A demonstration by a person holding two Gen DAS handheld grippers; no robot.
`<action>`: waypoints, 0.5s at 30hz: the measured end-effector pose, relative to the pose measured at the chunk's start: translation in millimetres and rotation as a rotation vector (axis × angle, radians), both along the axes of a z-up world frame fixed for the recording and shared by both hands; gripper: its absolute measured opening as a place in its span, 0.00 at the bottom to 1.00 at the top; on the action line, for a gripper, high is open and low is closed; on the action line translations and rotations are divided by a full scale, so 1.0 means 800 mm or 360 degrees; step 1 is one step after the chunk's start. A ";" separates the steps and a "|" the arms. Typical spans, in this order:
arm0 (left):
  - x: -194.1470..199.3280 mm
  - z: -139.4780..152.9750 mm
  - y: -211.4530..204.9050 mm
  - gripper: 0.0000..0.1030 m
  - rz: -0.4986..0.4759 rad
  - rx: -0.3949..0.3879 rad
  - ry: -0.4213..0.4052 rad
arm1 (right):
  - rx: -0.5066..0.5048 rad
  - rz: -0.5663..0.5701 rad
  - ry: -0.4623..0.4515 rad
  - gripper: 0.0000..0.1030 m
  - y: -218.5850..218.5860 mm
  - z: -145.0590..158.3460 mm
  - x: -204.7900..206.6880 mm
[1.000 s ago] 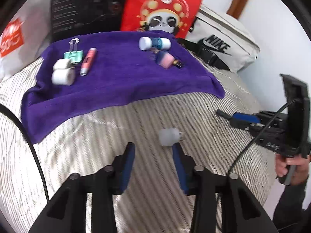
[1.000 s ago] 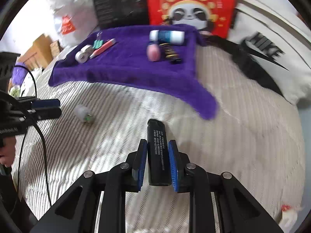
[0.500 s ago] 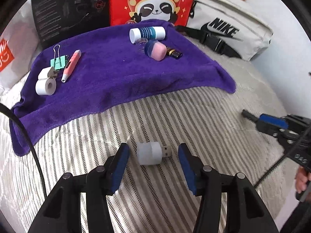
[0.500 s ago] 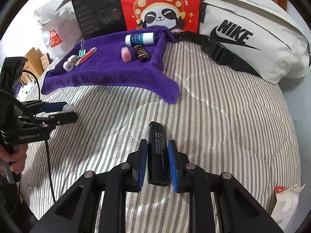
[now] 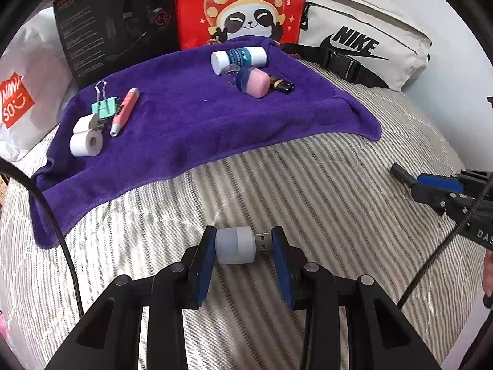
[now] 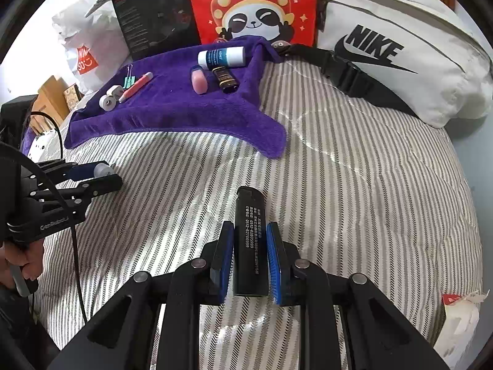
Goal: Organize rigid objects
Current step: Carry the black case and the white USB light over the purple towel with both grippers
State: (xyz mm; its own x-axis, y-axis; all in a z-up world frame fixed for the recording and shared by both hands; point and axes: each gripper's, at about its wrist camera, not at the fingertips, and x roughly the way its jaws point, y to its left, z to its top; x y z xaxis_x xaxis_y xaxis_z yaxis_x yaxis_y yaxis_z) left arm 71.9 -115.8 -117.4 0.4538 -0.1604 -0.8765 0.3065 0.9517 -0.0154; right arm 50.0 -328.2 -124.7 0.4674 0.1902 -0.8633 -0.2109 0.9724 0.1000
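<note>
My left gripper is shut on a small white USB plug light, held crosswise just above the striped bed. It also shows in the right wrist view. My right gripper is shut on a black lighter with white print, pointing forward over the bed. A purple towel lies ahead. On it are a white tape roll, a green binder clip, a pink pen, a white tube, a pink cap-shaped item and a small dark bottle.
Behind the towel stand a black box, a red panda bag and a white Nike bag. A white Miniso bag sits far left. The right gripper's fingers reach in from the right edge of the left wrist view.
My left gripper moved forward around the USB light and closed on it. My right gripper, still holding the lighter, drew back from the towel.
</note>
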 end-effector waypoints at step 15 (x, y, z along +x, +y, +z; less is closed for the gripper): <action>-0.002 -0.001 0.006 0.34 -0.0048 -0.0009 -0.0030 | -0.0102 0.0043 0.0031 0.21 0.012 -0.017 0.012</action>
